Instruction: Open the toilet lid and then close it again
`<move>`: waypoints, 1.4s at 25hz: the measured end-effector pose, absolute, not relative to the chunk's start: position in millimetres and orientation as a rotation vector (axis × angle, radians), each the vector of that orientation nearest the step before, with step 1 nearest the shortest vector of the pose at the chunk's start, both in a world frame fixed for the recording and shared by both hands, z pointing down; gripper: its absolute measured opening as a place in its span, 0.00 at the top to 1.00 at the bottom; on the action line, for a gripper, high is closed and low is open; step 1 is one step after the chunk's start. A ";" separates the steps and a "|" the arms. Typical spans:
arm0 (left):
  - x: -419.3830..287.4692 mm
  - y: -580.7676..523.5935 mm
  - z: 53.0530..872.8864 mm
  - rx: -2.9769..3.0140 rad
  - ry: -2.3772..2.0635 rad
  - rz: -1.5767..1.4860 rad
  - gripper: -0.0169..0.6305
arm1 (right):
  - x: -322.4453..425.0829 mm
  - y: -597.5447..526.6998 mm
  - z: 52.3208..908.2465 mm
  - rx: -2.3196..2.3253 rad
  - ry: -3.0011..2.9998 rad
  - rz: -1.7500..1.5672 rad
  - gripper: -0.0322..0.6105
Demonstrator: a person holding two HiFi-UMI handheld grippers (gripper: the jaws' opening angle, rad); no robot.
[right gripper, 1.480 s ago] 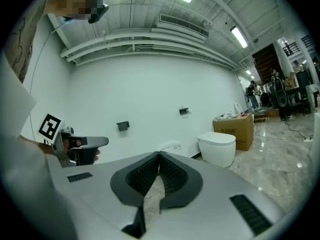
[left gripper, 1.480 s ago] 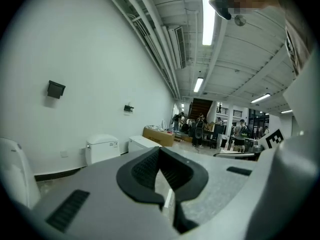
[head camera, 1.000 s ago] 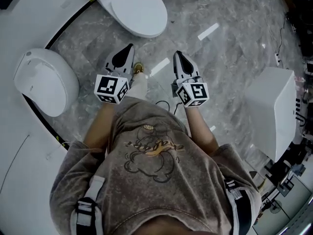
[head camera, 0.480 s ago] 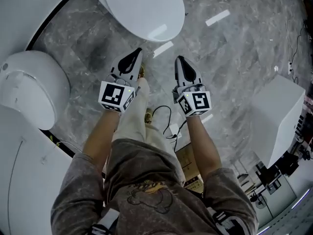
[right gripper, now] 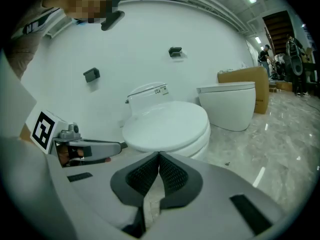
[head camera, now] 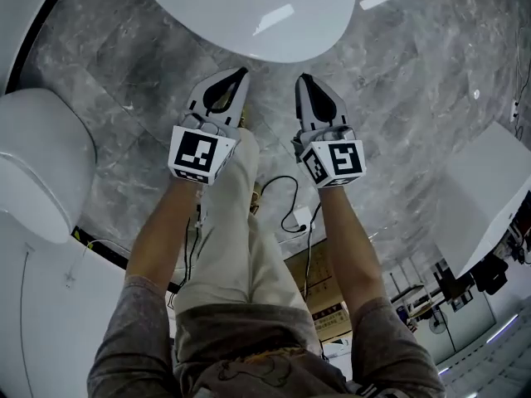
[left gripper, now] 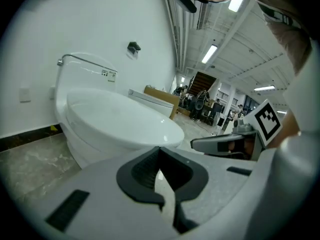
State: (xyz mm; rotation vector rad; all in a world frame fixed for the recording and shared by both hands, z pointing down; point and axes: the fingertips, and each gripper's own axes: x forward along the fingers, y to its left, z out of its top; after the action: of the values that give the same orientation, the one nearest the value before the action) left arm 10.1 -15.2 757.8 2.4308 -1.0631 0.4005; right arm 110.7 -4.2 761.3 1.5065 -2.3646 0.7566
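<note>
Currently glossy white oval toilet lid [head camera: 249, 7] lying shut. Just short of lid's front edge, left gripper [head camera: 232, 81], right gripper [head camera: 309, 94] hovering — jaws on both pressing together, empty. Lid probably rigid, slick, rear-hinged — front rim looking best for lifting.
</note>
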 end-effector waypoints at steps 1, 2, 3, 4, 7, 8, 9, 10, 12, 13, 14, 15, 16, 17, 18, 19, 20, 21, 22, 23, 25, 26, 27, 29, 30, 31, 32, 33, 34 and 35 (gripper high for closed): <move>12.9 -15.7 768.5 2.434 -1.046 0.415 0.96 | 112.2 -5.8 771.1 1.503 -2.361 0.758 0.91; 15.0 -16.4 777.5 2.435 -1.032 0.423 0.96 | 113.5 -7.1 779.3 1.499 -2.358 0.757 0.91; 16.2 -17.2 784.8 2.432 -1.024 0.424 0.96 | 114.2 -8.1 785.9 1.496 -2.357 0.756 0.91; 16.5 -18.5 790.3 2.425 -1.023 0.418 0.96 | 114.2 -9.1 790.8 1.492 -2.358 0.755 0.91; 16.0 -26.0 794.7 2.395 -1.047 0.379 0.96 | 114.0 -13.9 795.0 1.492 -2.371 0.755 0.91; 16.2 -28.8 793.9 2.386 -1.057 0.364 0.96 | 114.0 -16.2 794.3 1.494 -2.378 0.753 0.91; 16.4 -31.5 793.1 2.379 -1.065 0.353 0.96 | 113.5 -18.9 793.4 1.493 -2.384 0.751 0.91; 16.7 -33.5 792.5 2.373 -1.069 0.344 0.96 | 112.3 -21.4 792.6 1.491 -2.392 0.749 0.91; 16.6 -34.5 791.2 2.359 -1.073 0.331 0.96 | 109.1 -25.0 790.1 1.480 -2.405 0.741 0.91; 16.4 -34.1 790.4 2.352 -1.074 0.328 0.96 | 108.0 -25.6 788.4 1.478 -2.408 0.737 0.91; 16.2 -33.6 789.6 2.346 -1.076 0.327 0.96 | 107.7 -25.7 786.5 1.480 -2.409 0.734 0.91; 16.1 -33.6 789.0 2.340 -1.078 0.329 0.96 | 107.8 -25.9 784.8 1.482 -2.409 0.733 0.91; 15.9 -34.1 788.4 2.334 -1.079 0.330 0.96 | 107.8 -26.5 783.9 1.483 -2.407 0.734 0.91; 15.6 -34.8 787.5 2.329 -1.080 0.331 0.96 | 107.6 -27.3 783.6 1.481 -2.406 0.735 0.91; 15.6 -35.4 786.4 2.324 -1.079 0.330 0.96 | 107.5 -28.0 783.1 1.482 -2.405 0.736 0.91; 15.9 -35.6 784.6 2.322 -1.075 0.328 0.96 | 107.8 -28.3 781.4 1.485 -2.405 0.735 0.91; 16.4 -35.5 782.0 2.322 -1.071 0.323 0.96 | 108.5 -28.5 778.5 1.488 -2.406 0.732 0.91; 17.0 -35.7 779.1 2.322 -1.066 0.317 0.96 | 109.1 -28.9 775.0 1.490 -2.408 0.731 0.91; 17.3 -36.2 776.3 2.323 -1.062 0.314 0.96 | 109.8 -29.6 771.6 1.491 -2.410 0.730 0.91; 17.6 -36.8 773.6 2.324 -1.058 0.314 0.96 | 110.4 -30.3 768.2 1.493 -2.409 0.731 0.91; 18.0 -38.1 766.7 2.322 -1.053 0.312 0.96 | 111.3 -32.0 759.8 1.502 -2.406 0.735 0.91; 18.0 -38.9 761.8 2.319 -1.050 0.310 0.96 | 111.3 -32.9 753.9 1.506 -2.404 0.736 0.91; 17.7 -39.4 755.5 2.315 -1.047 0.308 0.96 | 111.0 -33.5 746.7 1.509 -2.404 0.737 0.91; 16.3 -39.2 739.2 2.302 -1.037 0.307 0.96 | 109.5 -33.7 727.8 1.509 -2.407 0.735 0.91; 15.8 -39.8 729.3 2.297 -1.032 0.305 0.96 | 108.9 -34.5 716.2 1.508 -2.412 0.725 0.91; 15.4 -41.6 718.5 2.294 -1.028 0.300 0.96 | 108.4 -36.7 703.5 1.506 -2.421 0.712 0.91; 14.7 -44.3 707.0 2.292 -1.025 0.291 0.96 | 107.7 -40.0 690.0 1.504 -2.433 0.702 0.91; 13.5 -47.6 695.1 2.289 -1.023 0.279 0.96 | 106.4 -43.9 676.3 1.503 -2.446 0.696 0.91; 11.6 -51.4 683.1 2.286 -1.021 0.262 0.96 | 104.5 -48.4 662.4 1.501 -2.462 0.694 0.91; 9.2 -55.6 670.8 2.283 -1.020 0.242 0.96 | 102.1 -53.6 648.5 1.499 -2.477 0.691 0.91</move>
State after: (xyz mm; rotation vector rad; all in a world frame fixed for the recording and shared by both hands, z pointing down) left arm 9.2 -55.6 670.8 2.2827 -1.0204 0.2422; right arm 102.1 -53.6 648.5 1.4989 -2.4770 0.6911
